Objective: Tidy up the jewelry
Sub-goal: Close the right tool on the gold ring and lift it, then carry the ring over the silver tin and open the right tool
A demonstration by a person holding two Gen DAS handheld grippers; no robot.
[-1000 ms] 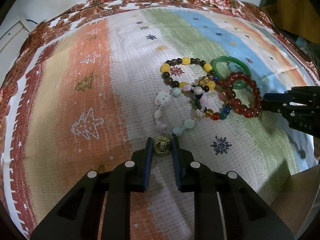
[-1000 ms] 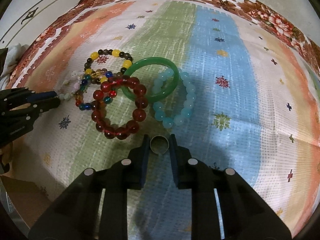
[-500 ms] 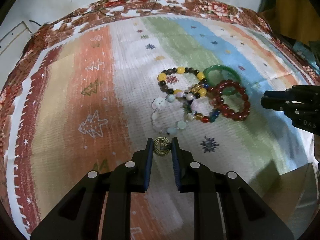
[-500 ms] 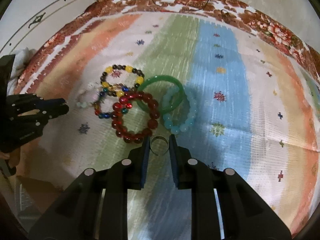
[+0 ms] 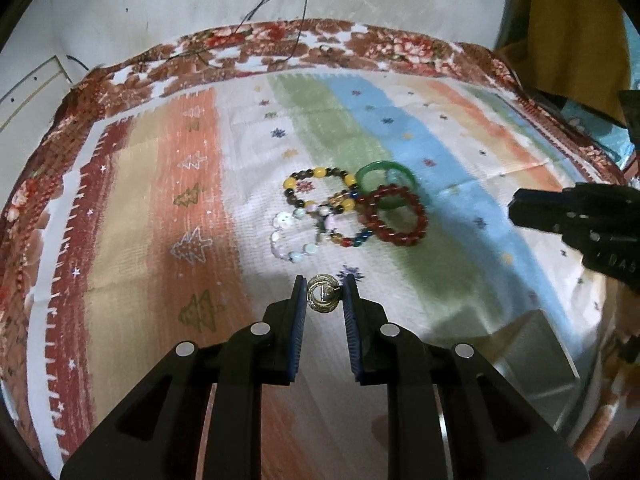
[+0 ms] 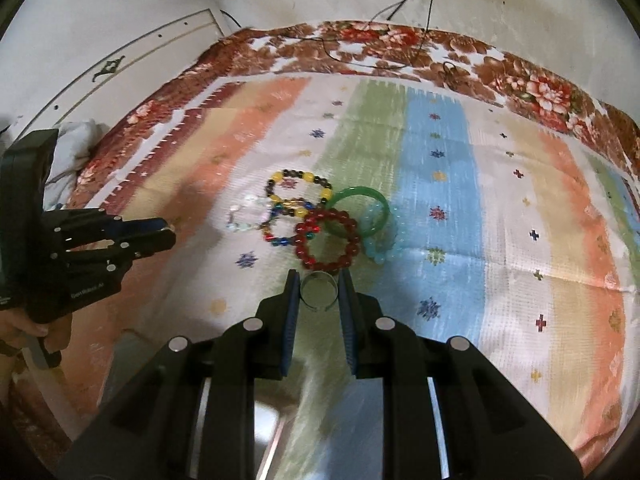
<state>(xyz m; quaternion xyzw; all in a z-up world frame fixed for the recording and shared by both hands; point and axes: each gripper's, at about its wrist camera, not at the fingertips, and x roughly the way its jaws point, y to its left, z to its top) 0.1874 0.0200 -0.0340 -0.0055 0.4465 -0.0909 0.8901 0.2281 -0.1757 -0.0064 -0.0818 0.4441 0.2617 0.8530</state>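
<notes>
Striped cloth (image 5: pixel 248 152): left gripper (image 5: pixel 323 298) pinches gold ring (image 5: pixel 322 299); right gripper (image 6: pixel 319 291) pinches silver ring (image 6: pixel 319 290). Thin holds; either may slip.

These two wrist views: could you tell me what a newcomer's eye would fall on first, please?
The tangle of bracelets in the middle of the striped cloth draws the eye first: the dark red bead bracelet overlaps the green bangle, with a yellow-and-dark bead bracelet behind them. Next come the two small rings held up close to the cameras: a gold ring in the left gripper and a silver ring in the right gripper.
</notes>
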